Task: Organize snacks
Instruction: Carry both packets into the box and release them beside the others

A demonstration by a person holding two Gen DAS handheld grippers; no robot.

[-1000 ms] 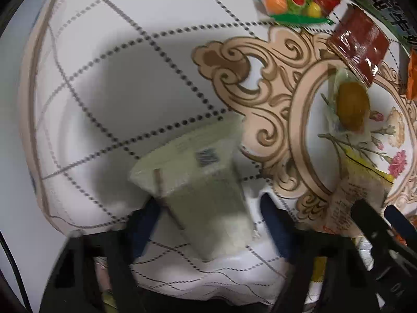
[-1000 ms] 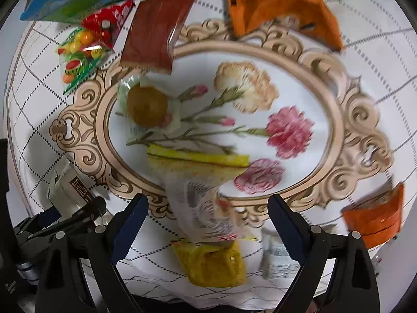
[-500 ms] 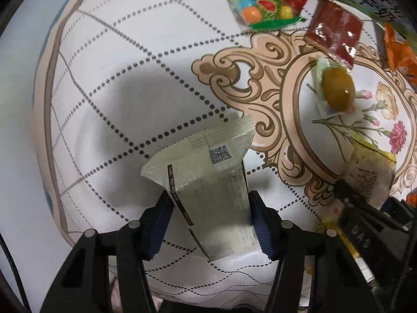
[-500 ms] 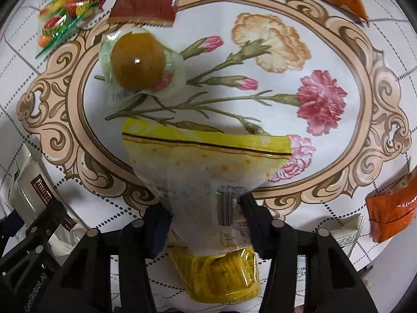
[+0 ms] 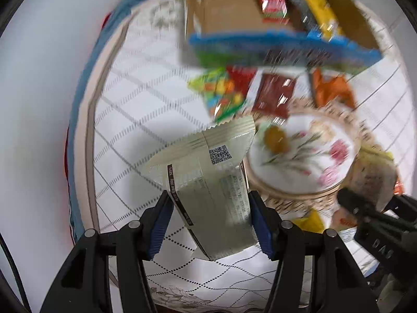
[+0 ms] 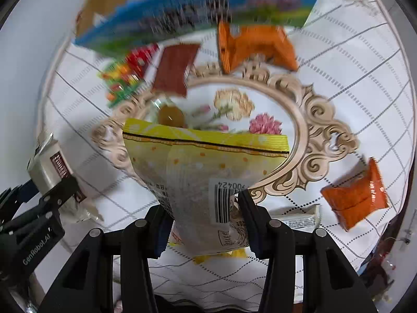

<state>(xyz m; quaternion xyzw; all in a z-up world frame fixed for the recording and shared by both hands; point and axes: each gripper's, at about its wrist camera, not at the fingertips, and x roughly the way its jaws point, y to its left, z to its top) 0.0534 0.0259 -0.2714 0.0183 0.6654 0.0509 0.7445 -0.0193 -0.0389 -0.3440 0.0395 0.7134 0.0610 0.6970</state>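
Observation:
My left gripper (image 5: 209,221) is shut on a pale beige snack pouch (image 5: 208,177) with a QR code, held up above the round table (image 5: 125,109). My right gripper (image 6: 202,228) is shut on a yellow snack bag (image 6: 198,161) with a barcode, also lifted off the cloth. A cardboard box (image 5: 229,7) with a blue printed flap stands at the far side and holds red and yellow packs. The left gripper and its beige pouch (image 6: 49,167) show at the left edge of the right wrist view.
On the cloth lie a colourful candy bag (image 5: 221,96), a dark red packet (image 6: 177,67), two orange packs (image 6: 255,47) (image 6: 357,195), a wrapped brown sweet (image 6: 170,116), a small white pack (image 6: 297,217) and a yellow pack (image 5: 310,221). A floral medallion (image 6: 260,127) marks the table's middle.
Both grippers closed on their packs and rose off the table. The right one went from wide open to gripping the yellow bag. The cardboard box has come into view.

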